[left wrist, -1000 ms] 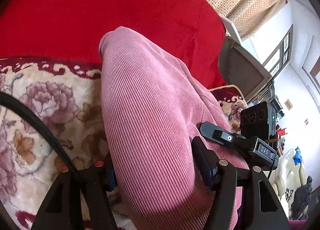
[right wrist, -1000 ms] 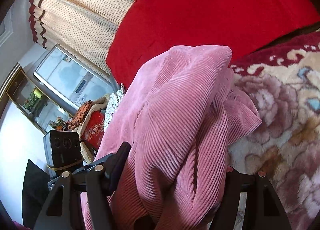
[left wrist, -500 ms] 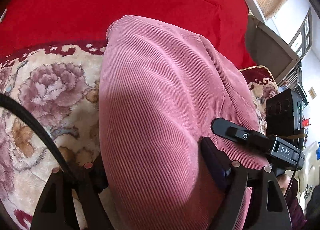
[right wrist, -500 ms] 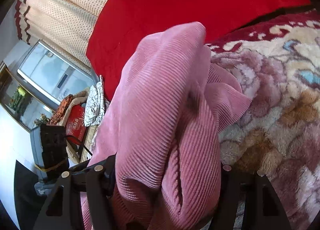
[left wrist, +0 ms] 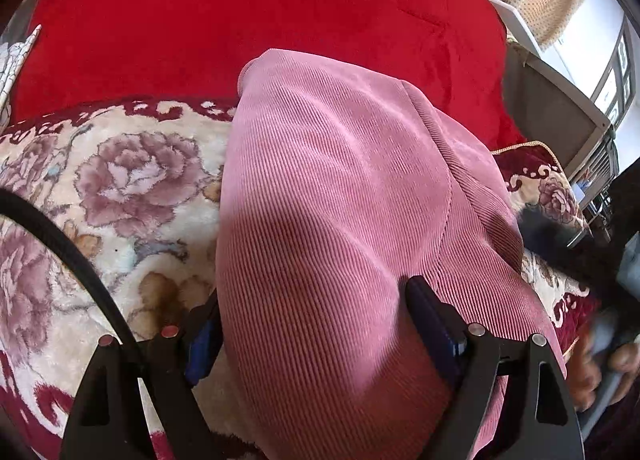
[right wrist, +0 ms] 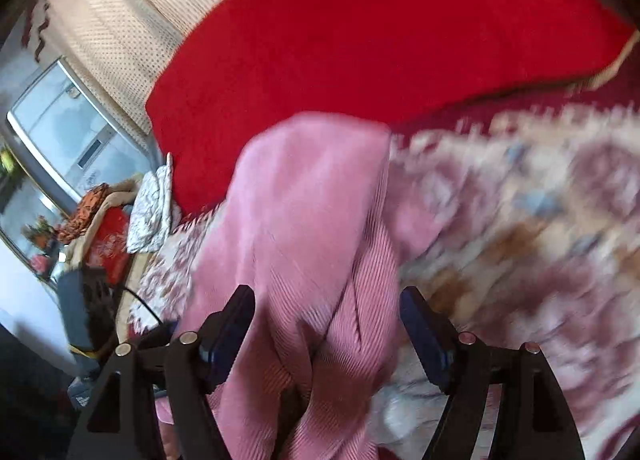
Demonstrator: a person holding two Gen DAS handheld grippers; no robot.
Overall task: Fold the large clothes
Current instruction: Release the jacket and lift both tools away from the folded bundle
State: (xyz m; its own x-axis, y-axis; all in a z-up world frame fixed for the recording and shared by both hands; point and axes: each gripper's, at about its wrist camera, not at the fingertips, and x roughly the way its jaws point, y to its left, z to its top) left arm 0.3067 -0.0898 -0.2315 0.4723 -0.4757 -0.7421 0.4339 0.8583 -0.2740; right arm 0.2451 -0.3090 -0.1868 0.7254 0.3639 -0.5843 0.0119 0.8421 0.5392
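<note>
Two grippers flank one folded pink corduroy garment lying on the floral plush blanket. Its long axis runs from the grippers toward the red cushion at the blanket's far edge, the rounded far end just reaching the blanket's dark red border. Ribs run fine and even along the cloth; a stitched seam curves down its right side, and the top lies smooth and domed. From the right wrist view the cloth is bunched in several thick layers, with a loose flap spilling onto the blanket on the right.

The left gripper has just been opening; its jaws stand wide with the garment between them, the pads close beside the cloth. The right gripper has also just been opening, jaws wide, a gap showing beside its right pad.
</note>
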